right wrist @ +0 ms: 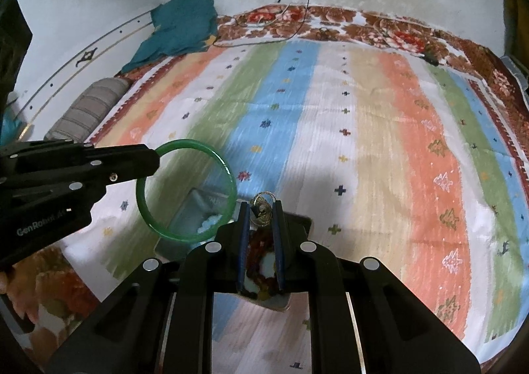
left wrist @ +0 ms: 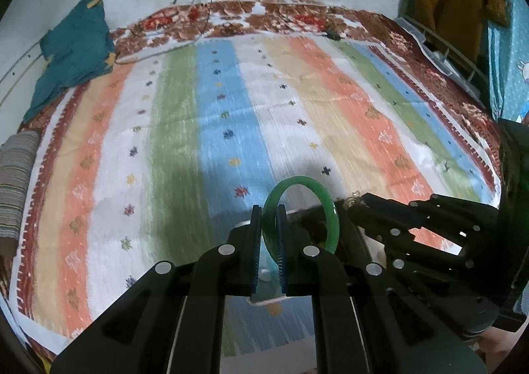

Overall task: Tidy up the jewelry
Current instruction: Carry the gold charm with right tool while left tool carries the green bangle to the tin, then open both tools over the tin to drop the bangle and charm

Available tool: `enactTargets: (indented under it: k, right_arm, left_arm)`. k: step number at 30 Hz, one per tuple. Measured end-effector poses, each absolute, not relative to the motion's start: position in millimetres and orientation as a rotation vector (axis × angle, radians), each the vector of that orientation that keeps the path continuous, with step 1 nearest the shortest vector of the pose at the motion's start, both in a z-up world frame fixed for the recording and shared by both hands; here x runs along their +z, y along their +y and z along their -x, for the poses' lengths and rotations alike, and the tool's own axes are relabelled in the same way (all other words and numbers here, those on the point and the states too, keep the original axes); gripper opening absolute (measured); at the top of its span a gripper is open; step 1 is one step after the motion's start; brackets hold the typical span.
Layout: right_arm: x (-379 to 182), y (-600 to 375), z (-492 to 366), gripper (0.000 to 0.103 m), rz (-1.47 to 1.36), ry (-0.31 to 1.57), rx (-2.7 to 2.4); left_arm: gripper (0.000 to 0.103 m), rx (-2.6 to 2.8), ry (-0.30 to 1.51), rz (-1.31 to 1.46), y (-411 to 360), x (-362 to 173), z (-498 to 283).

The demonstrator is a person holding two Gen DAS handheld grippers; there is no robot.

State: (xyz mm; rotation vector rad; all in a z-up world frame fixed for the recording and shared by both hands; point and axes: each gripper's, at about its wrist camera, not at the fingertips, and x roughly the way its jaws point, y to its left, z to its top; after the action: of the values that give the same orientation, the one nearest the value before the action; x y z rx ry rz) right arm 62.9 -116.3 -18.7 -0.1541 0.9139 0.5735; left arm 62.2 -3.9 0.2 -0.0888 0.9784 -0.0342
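1. The left gripper (left wrist: 268, 208), black with blue-padded fingers, is clamped on the rim of a translucent green ring-shaped bangle (left wrist: 299, 208); the bangle stands upright at lower centre of the left wrist view.
2. In the right wrist view the same bangle (right wrist: 185, 189) hangs at centre left, held at its upper left edge.
3. The right gripper (right wrist: 261, 207) stands narrow, its fingers pinching a small gold-coloured metal jewelry piece with thin rings (right wrist: 263, 207) at lower centre.
4. Under both grippers lies a shallow rectangular tray (right wrist: 195, 208) with a pale bottom; dark reddish beads (right wrist: 261, 270) show between the right fingers.
5. A wide striped cloth (left wrist: 231, 103) in orange, white, green and blue fills the frame.
6. A teal crumpled garment (left wrist: 74, 53) lies at upper left.
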Motion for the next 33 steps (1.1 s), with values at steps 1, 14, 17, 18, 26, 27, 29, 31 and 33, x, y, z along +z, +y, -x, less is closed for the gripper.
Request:
enactTargets:
  k: [1,14,17,18,26,27,29,31,33]
  right_arm:
    - [-20.2,-116.1,-62.8,0.015,0.154,0.924,0.576]
    - [-18.8,-135.5,-54.2,0.055,0.140,0.928,0.543]
    - [-15.4,-143.3,-51.2,0.062,0.126,0.915,0.536]
    - [-14.2,-145.9,-50.1,0.065,0.125,0.909,0.532]
    - [-8.3,-154.1,-37.1,0.077,0.153,0.874,0.516]
    - [-7.8,-154.9,-35.7,0.078,0.154,0.870,0.515]
    - [-7.5,-156.9,-34.1,0.081,0.150,0.867,0.516]
    - [-7.3,-158.8,-32.5,0.082,0.145,0.867,0.522]
    - [-6.4,-160.8,-31.1,0.084,0.138,0.864,0.524]
  left_arm:
    - [0.010,-0.046,0.997,0.103,-3.3,-2.6,-62.8]
    - [0.053,-0.027,1.024,0.130,8.9,-5.8,-42.8]
    - [0.061,-0.039,1.016,0.128,8.9,-4.0,-36.2]
    - [0.064,-0.042,1.012,0.128,8.9,-3.1,-34.0]
    - [0.087,-0.050,0.983,0.116,8.2,0.3,-17.0]
    - [0.090,-0.045,0.975,0.109,8.0,1.1,-15.2]
    - [0.094,-0.044,0.966,0.105,7.9,1.7,-12.1]
    - [0.097,-0.047,0.959,0.108,7.3,2.0,-8.8]
    - [0.097,-0.042,0.949,0.109,7.1,2.3,-5.2]
